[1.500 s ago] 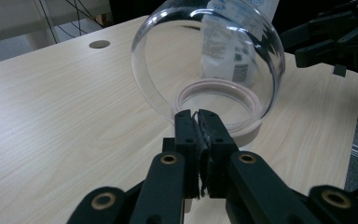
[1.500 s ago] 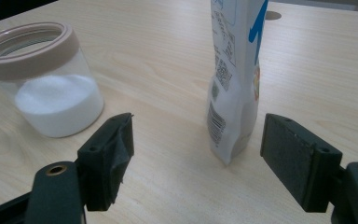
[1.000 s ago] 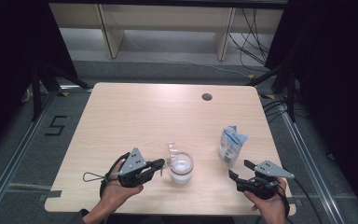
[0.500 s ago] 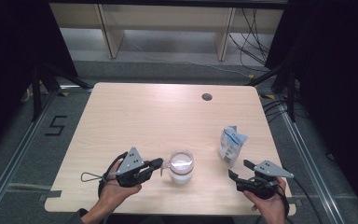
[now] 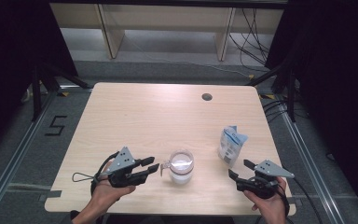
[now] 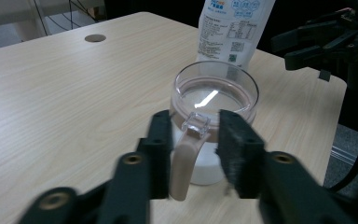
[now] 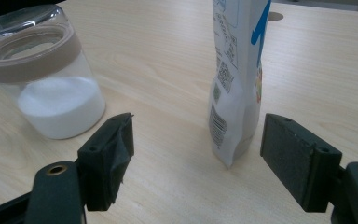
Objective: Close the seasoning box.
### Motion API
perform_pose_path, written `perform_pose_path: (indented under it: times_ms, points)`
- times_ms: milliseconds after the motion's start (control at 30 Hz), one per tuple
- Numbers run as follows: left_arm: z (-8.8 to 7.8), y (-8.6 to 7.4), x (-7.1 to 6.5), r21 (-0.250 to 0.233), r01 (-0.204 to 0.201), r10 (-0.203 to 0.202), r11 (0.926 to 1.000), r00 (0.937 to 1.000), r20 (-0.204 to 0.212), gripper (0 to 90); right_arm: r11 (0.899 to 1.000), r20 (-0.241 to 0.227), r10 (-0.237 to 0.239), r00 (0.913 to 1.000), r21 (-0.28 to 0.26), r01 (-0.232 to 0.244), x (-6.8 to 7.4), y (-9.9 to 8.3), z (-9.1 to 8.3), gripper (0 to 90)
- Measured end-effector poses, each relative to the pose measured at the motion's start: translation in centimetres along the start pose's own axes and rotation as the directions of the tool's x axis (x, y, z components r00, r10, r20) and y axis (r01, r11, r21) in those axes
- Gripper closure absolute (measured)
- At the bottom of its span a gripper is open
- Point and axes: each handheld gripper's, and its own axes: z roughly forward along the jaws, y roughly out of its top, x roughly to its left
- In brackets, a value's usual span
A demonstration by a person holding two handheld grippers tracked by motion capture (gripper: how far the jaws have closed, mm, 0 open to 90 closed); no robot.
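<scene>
Left gripper point(image 6: 191, 154) jaws have just been opening around the jar point(image 5: 181, 166) handle, pads seemingly off it, jar sitting at table point(image 5: 135, 116) front centre. Right gripper point(image 7: 196, 158) is waiting wide open, holding nothing, before the pouch point(image 5: 231, 145); next it needs closing on that. Dark room, shelving point(image 5: 168, 28) behind.

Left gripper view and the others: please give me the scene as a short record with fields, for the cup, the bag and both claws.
cup: clear glass cup with handle, white powder inside, upright on table
bag: white pouch, upright, right of cup, apart from it
left claw: jaws have just been opening; handle between them, pads not pressing it
right claw: open, pointed at pouch, not touching
table hole: round hole at far side
</scene>
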Motion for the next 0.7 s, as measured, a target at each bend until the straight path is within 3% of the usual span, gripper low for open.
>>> perform_pose_path:
  times_ms: [67, 100, 167, 433, 700]
  points:
    - [-0.3, -0.2, 0.1, 0.0, 0.008, -0.008, 1.0, 1.0, 0.0, 58.5, 1.0, 0.0, -0.003, 1.0, -0.002, 0.003, 0.0, 0.0, 0.0, 26.8]
    - [-0.4, -0.2, 0.1, 0.006, 0.006, -0.006, 1.0, 1.0, 0.0, 55.2, 0.999, 0.002, -0.034, 0.9994, -0.013, 0.034, -0.2, 0.0, 0.1, 26.8]
    - [-0.7, -0.5, 0.1, 0.005, 0.017, -0.017, 0.9998, 0.9998, 0.001, 48.1, 1.0, -0.005, -0.025, 0.9997, -0.017, 0.025, -0.1, 0.1, 0.1, 26.7]
    - [-1.6, -1.3, 0.0, 0.029, 0.005, -0.005, 0.9996, 0.9997, -0.024, 36.6, 0.999, 0.001, -0.045, 0.999, -0.013, 0.046, -0.2, 0.1, -0.1, 26.7]
    - [-2.1, -2.5, -0.1, 0.048, 0.006, -0.005, 0.9989, 0.9999, -0.009, 30.5, 0.999, -0.009, -0.031, 0.9995, -0.011, 0.031, 0.1, -0.7, -1.0, 23.7]
